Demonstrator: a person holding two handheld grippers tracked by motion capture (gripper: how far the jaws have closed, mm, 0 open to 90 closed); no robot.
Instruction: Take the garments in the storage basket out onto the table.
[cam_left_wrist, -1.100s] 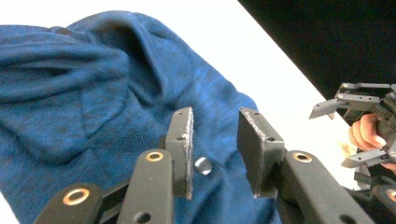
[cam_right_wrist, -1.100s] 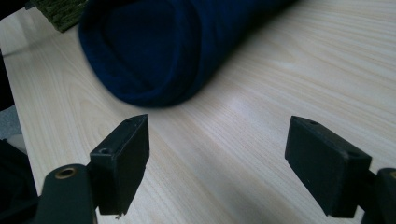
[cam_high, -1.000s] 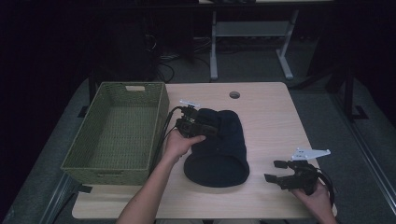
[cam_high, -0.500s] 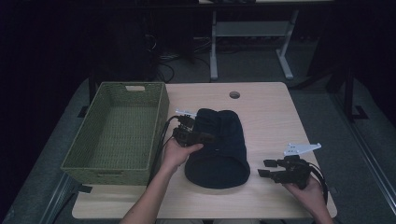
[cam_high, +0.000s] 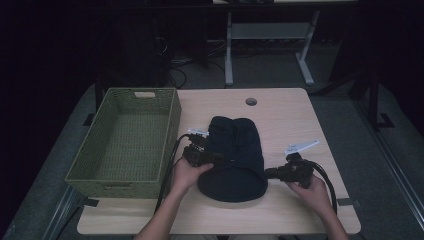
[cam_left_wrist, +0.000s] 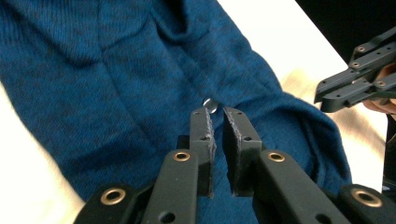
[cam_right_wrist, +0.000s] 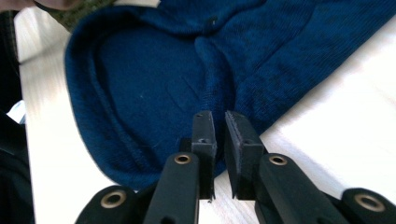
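A dark blue knit garment (cam_high: 235, 160) lies flat in the middle of the table, blue and ribbed in the left gripper view (cam_left_wrist: 116, 84). My left gripper (cam_high: 216, 158) lies over its left side, pointing right. Its jaws (cam_left_wrist: 217, 112) have just closed to a thin slit above the knit, beside a small shiny stud (cam_left_wrist: 210, 102). My right gripper (cam_high: 268, 173) has reached the garment's lower right edge. Its jaws (cam_right_wrist: 215, 115) have just been closing and stand nearly together over the hem (cam_right_wrist: 154, 84). I see no cloth pinched in either.
A green woven basket (cam_high: 172, 130) stands open at the table's left, close to my left hand. The pale wooden tabletop (cam_high: 295, 120) has a round cable hole (cam_high: 251, 101) at the back. Metal table legs and cables sit on the dark floor beyond.
My left hand has slid down the garment's left side toward me. My right hand has moved left to the garment's edge, and its jaws have gone from wide apart to nearly together.
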